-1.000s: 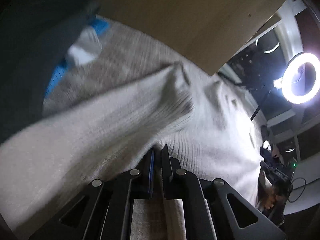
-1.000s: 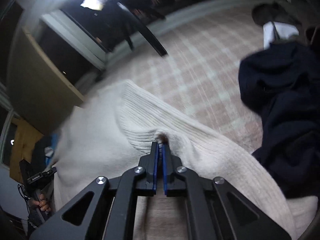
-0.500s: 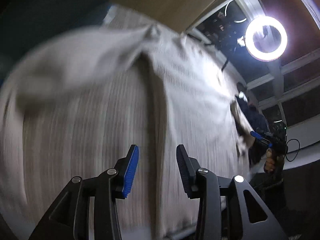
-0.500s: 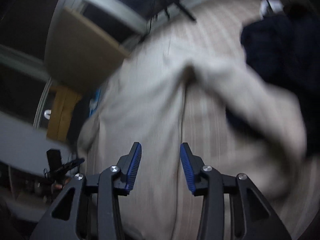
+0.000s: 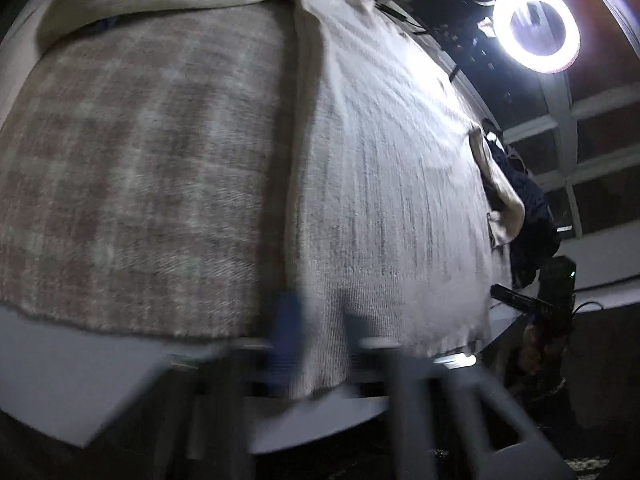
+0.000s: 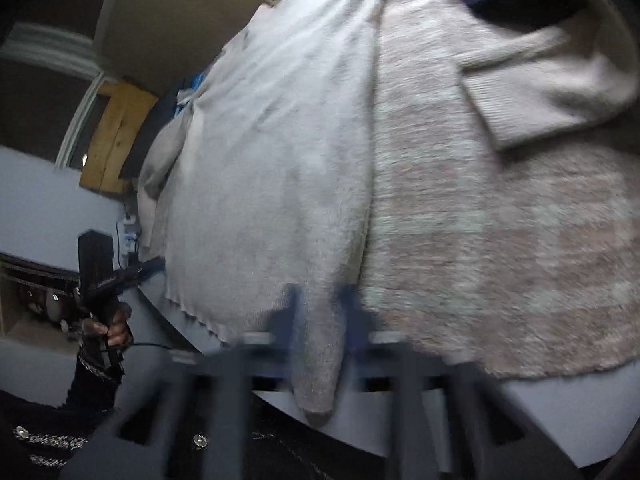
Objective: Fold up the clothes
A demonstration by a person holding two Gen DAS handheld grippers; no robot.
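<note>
Both grippers (image 5: 316, 340) (image 6: 320, 320) let go (jaws parted briefly), then closed on the sweater's (image 5: 380, 160) near hem.

cream knit sweater (image 5: 400, 184), pink-white plaid blanket (image 5: 132, 184), navy garment (image 5: 532, 216), blk grippers w/ blue pads

Dim room, glaring ring light (image 5: 536, 26) flaring white upper right in the left view, cream sweater (image 5: 400, 160) brightest nearest it, heavy motion blur smearing both views, fisheye bending and darkening edges

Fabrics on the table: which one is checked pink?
The flat blanket underneath; the cream sweater spread on it is plain knit, the far garment dark navy.
</note>
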